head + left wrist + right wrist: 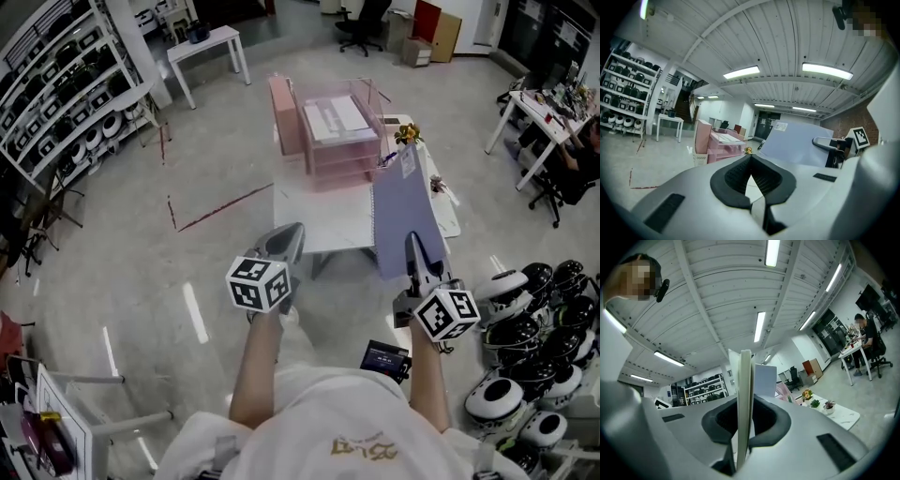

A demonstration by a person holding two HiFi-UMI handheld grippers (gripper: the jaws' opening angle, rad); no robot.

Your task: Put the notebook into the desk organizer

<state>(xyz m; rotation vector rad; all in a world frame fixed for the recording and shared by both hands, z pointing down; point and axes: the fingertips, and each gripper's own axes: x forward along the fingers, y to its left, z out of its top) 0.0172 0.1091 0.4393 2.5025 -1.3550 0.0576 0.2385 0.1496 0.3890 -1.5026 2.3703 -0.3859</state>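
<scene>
The notebook (403, 214), lavender-blue, stands nearly upright over the right part of the white table (323, 230). My right gripper (413, 244) is shut on its lower edge. In the right gripper view the notebook (745, 376) shows edge-on between the pads of the right gripper (744, 401). The pink desk organizer (336, 131) stands at the table's far end, with papers on its top tray. My left gripper (291, 234) hovers at the table's near left edge, shut and holding nothing. The left gripper view shows the left gripper (750, 161), the organizer (719, 144) ahead and the notebook (797, 144) to the right.
Small potted plants (409, 134) stand on the table right of the organizer. Racks of helmets (56, 103) line the left wall and more helmets (530, 323) lie on the floor at the right. A small white table (206, 45) and an office chair (361, 26) stand farther back.
</scene>
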